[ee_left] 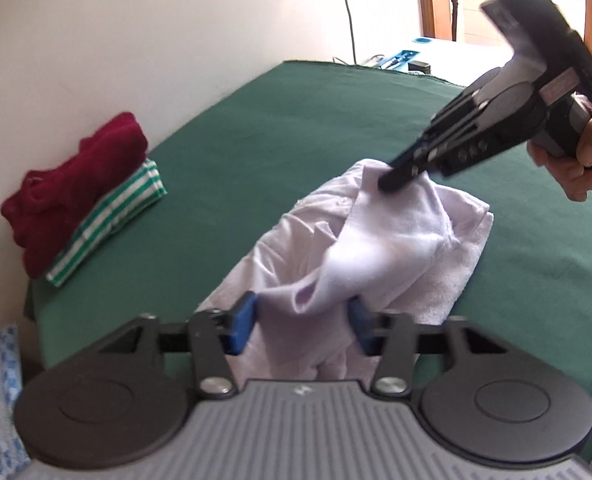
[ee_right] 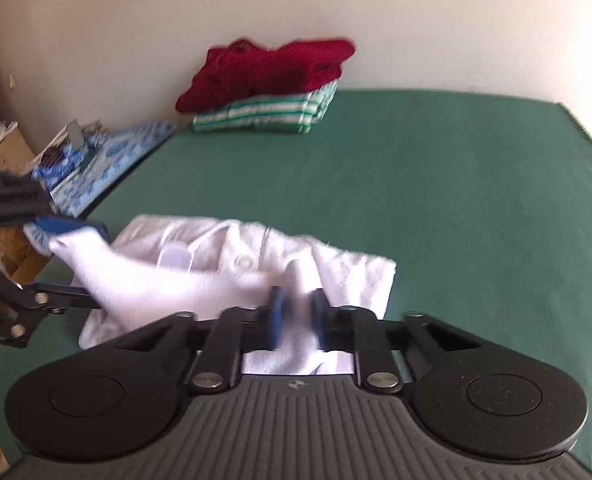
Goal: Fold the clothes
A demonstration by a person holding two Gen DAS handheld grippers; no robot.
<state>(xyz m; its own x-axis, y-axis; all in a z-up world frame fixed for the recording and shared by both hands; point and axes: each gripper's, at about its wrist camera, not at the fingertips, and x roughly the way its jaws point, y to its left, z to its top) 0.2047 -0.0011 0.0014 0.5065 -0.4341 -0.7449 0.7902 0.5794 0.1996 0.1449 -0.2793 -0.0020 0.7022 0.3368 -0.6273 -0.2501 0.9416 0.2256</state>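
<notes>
A pale lilac-white shirt (ee_left: 380, 236) lies crumpled on the green table cover (ee_left: 296, 120); it also shows in the right wrist view (ee_right: 223, 256). My left gripper (ee_left: 302, 322) is wide open, its blue pads on either side of a fold of the shirt; it shows at the left in the right wrist view (ee_right: 71, 260). My right gripper (ee_right: 298, 312) is shut on a raised fold of the shirt; in the left wrist view (ee_left: 400, 176) its tips pinch the cloth near the collar.
A folded dark red garment (ee_left: 75, 188) lies on a folded green-and-white striped one (ee_left: 111, 224) by the wall; the stack also shows in the right wrist view (ee_right: 263, 76). Blue-patterned packets (ee_right: 107, 160) and boxes sit off the table's left edge.
</notes>
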